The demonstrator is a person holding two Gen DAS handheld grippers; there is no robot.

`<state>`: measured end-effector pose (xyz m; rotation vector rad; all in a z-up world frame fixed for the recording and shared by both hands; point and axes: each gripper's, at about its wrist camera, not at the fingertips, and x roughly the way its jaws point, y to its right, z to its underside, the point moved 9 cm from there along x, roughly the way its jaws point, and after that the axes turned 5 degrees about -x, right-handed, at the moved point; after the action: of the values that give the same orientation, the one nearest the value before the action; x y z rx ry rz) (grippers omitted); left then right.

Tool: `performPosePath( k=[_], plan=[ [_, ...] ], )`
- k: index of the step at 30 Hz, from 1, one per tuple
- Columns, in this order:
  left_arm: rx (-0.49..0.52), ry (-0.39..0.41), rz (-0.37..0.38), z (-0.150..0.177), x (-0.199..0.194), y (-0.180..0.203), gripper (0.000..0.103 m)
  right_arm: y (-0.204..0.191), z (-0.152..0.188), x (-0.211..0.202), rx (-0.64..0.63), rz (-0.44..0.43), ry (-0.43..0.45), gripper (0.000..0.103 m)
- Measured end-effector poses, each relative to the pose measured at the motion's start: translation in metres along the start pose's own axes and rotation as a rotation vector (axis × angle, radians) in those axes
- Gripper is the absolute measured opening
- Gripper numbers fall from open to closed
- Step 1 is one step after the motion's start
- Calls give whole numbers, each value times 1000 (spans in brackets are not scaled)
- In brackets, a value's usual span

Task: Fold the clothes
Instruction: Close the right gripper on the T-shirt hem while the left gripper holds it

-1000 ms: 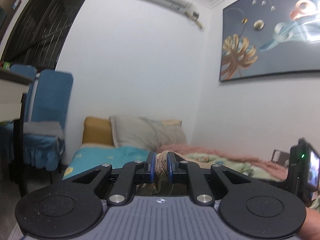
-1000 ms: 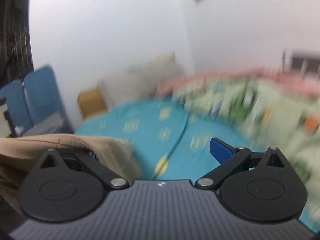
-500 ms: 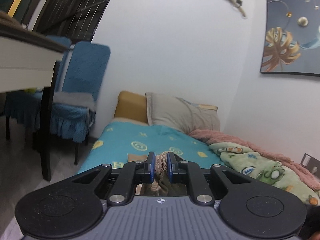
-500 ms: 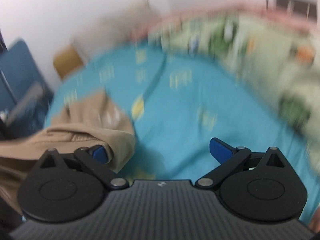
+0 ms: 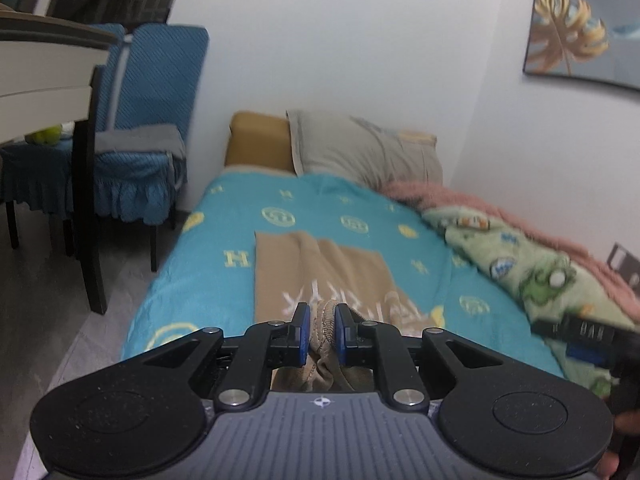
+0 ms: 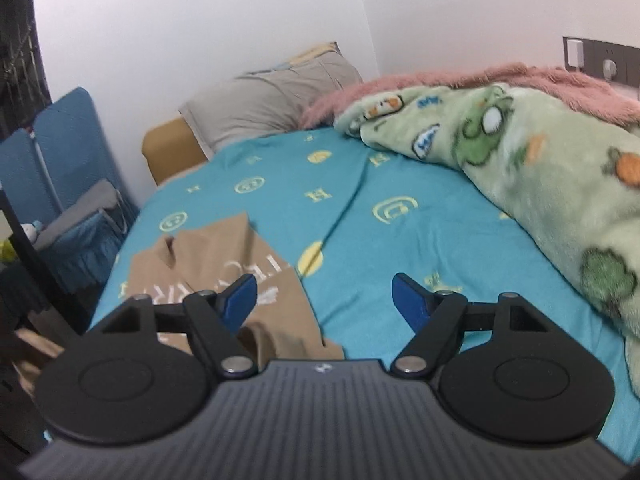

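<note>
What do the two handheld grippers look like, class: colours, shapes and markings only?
The left gripper and right gripper match: black linkage arms with silver pivot pins, round black discs either side, blue pads on the jaws, and a ribbed grey body bearing a small white compass-like emblem.

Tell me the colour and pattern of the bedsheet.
Teal bedsheet with pale yellow letters and round logos; clearest in the right wrist view.

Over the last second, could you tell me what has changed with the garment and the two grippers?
The tan sweatshirt came down from mid-air and now lies spread on the teal bedsheet. The right gripper, open throughout, no longer has cloth draped over it. The left gripper stays clamped on the ribbed hem.
</note>
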<state>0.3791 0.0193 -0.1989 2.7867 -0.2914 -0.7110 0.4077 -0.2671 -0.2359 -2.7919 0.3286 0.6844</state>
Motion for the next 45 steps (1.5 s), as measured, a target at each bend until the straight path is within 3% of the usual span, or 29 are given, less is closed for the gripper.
performPosePath(
  k=[4, 9, 13, 18, 22, 23, 24, 29, 36, 38, 40, 42, 45],
  plan=[
    [3, -2, -22, 2, 2, -1, 15, 2, 11, 1, 65, -67, -82, 78],
    [-12, 44, -18, -5, -6, 0, 15, -31, 12, -9, -68, -198, -96, 74],
    [-25, 91, 14, -13, -19, 4, 15, -53, 33, 3, -136, -243, -154, 40],
    [-25, 105, 34, -15, -28, 8, 15, -44, 42, 29, -79, -171, -145, 40],
    [-25, 88, 22, -11, -27, 5, 15, -43, 37, 35, -63, -183, -82, 36],
    [-26, 81, 18, -10, -26, 4, 15, -45, 37, 35, -64, -197, -86, 16],
    [-26, 75, 13, -9, -26, 3, 15, -46, 35, 33, -61, -200, -88, 9],
    [-10, 29, -2, 0, -19, 2, 15, -46, 16, 9, -71, -201, 16, 7],
    [54, -30, -14, 16, -9, 9, 18, -32, 3, -8, 19, -207, 50, 6],
    [90, -71, -22, 25, -4, 13, 25, -34, 0, -12, 15, -214, 57, 6],
    [131, -119, -30, 36, 3, 16, 46, -38, -2, -15, 3, -221, 63, 6],
    [189, -164, -71, 50, 13, 16, 48, -39, -2, -16, -5, -221, 64, 6],
    [259, -231, -213, 67, 29, 3, 52, -35, -1, -15, 4, -211, 57, 6]
  ],
)
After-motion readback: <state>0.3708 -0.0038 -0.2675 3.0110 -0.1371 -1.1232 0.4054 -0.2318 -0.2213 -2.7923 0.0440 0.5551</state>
